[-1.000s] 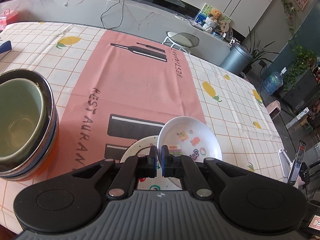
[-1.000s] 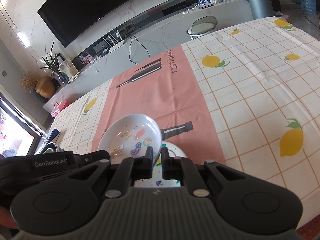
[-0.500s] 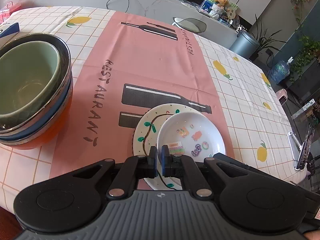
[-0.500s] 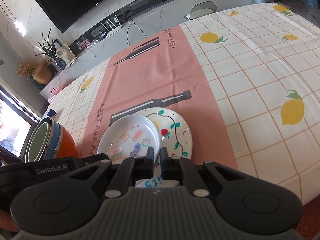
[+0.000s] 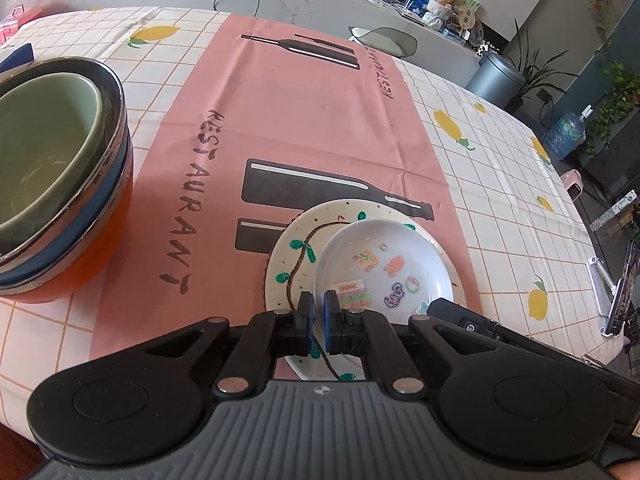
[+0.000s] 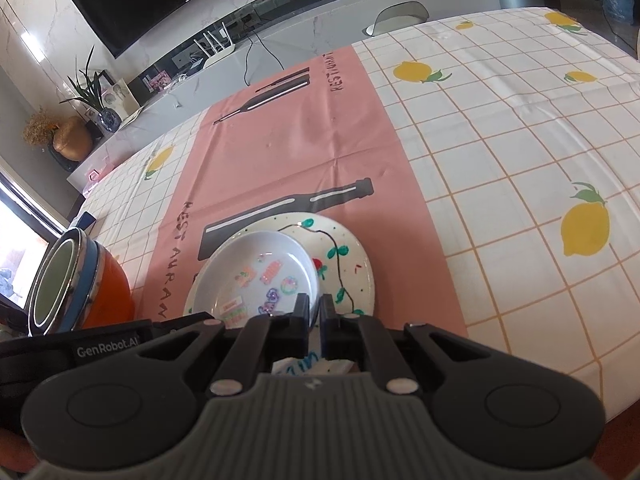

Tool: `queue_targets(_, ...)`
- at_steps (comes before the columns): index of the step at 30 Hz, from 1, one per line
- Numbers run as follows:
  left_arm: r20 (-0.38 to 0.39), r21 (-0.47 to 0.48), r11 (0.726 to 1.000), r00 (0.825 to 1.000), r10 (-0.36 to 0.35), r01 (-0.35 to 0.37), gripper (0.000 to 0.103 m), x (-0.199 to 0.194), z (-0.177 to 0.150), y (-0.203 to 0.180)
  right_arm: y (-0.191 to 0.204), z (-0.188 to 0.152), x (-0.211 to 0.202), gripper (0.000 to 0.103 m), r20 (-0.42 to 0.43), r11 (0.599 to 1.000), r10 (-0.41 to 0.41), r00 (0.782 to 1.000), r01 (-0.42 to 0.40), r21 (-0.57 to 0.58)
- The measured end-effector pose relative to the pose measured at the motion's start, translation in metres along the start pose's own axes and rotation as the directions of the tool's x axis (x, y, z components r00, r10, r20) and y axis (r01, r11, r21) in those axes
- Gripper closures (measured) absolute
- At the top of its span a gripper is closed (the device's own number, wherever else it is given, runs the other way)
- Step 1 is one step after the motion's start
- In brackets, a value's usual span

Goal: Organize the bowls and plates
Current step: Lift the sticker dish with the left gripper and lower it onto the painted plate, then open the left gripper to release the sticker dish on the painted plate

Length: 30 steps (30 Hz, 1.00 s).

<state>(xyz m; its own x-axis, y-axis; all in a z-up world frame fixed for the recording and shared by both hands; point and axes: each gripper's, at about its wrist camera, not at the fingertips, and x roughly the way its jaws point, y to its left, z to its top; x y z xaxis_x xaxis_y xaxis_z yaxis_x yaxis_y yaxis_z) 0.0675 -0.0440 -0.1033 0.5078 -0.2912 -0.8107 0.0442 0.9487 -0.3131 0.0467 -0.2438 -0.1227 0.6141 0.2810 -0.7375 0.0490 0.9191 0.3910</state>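
A small white dish (image 5: 384, 264) with coloured stickers inside rests on a larger white plate (image 5: 296, 248) painted with a vine and green leaves, near the table's front edge. My left gripper (image 5: 318, 312) is shut on the dish's near-left rim. In the right wrist view the same dish (image 6: 260, 268) lies on the plate (image 6: 348, 256), and my right gripper (image 6: 315, 310) is shut on its near-right rim. A stack of nested bowls (image 5: 60, 180), orange at the bottom and green on top, stands to the left, also seen in the right wrist view (image 6: 80, 284).
The table carries a checked lemon-print cloth (image 6: 520, 160) with a pink runner (image 5: 300, 120) down the middle. A grey chair (image 5: 384, 40) stands at the far edge. A bin (image 5: 496, 76) and plants sit beyond on the right.
Both grippers came down with the dish, which was tilted above the table and now lies level on the painted plate. The bowl stack has come closer in view.
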Motion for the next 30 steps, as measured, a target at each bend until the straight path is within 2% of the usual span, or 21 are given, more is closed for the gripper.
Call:
queue_targets(9,0.023,0.074,0.996,0.999,0.038,-0.04,0.095,0.002,-0.001,-0.012,0.0,0.001,0.004,0.1,0.014,1.0,-0.009,1.0,0.01,-0.026)
queue_targets(16,0.048,0.087,0.994,0.997,0.055,-0.059,0.076,-0.002,0.0,-0.013,0.003,0.001,0.002,0.095,0.038,0.998,-0.024,0.999,0.026,-0.065)
queue_targets(19,0.059,0.085,0.994,0.997,0.056,-0.061,0.071,-0.006,0.001,-0.013,0.003,0.002,-0.001,0.093,0.049,0.997,-0.025,0.998,0.028,-0.068)
queue_targets(25,0.089,0.121,0.991,0.995,0.042,-0.053,0.068,-0.021,0.006,-0.018,0.008,0.007,-0.015,0.076,0.093,0.996,-0.031,0.995,0.038,-0.084)
queue_targets(27,0.093,0.133,0.99,0.995,0.035,-0.048,0.068,-0.028,0.007,-0.019,0.011,0.01,-0.021,0.067,0.099,0.996,-0.022,0.995,0.031,-0.087)
queue_targets(30,0.097,0.14,0.989,0.995,0.026,-0.04,0.063,-0.041,0.01,-0.019,0.019,0.014,-0.031,0.059,0.102,0.994,-0.011,0.995,0.022,-0.105)
